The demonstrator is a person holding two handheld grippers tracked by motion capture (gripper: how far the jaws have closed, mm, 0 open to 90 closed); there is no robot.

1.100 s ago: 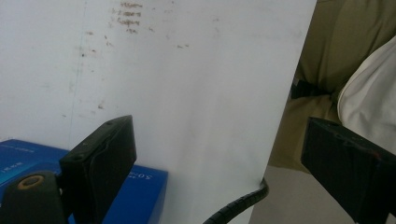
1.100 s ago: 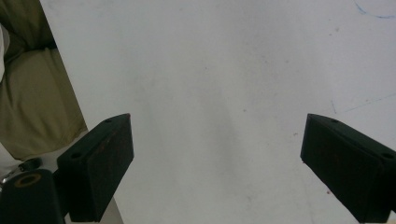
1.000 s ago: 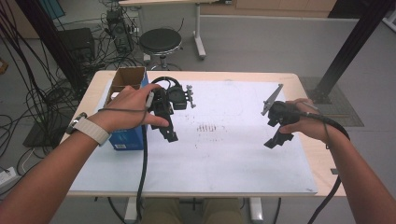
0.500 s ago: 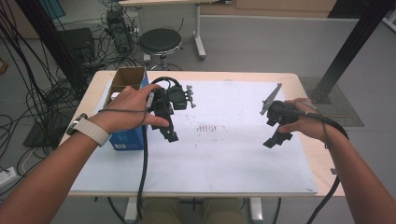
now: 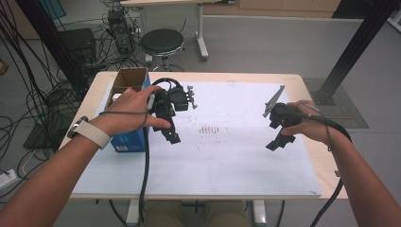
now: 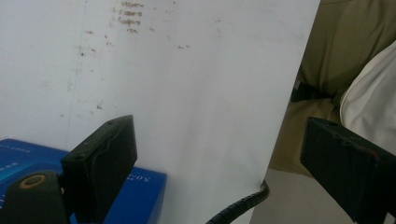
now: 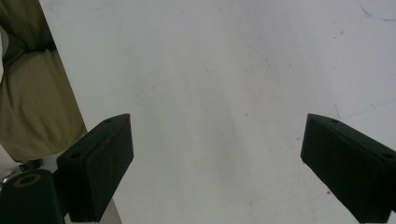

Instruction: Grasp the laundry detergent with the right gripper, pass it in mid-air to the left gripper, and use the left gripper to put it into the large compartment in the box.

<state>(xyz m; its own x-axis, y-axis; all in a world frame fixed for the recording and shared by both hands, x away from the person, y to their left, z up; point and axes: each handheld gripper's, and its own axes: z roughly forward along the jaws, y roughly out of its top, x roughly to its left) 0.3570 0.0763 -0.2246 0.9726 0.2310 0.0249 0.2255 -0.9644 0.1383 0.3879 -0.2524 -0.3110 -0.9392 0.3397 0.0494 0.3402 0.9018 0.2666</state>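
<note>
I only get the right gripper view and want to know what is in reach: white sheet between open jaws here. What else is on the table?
Observer: A blue box sits at the table's left edge, beside the left gripper.
Operator: Is that gripper holding it?
Observer: No, its jaws stand open over the white sheet, nothing between them.
Operator: Anything near my gripper?
Observer: The right gripper hangs over bare sheet; a black device lies farther left, behind the left hand.
</note>
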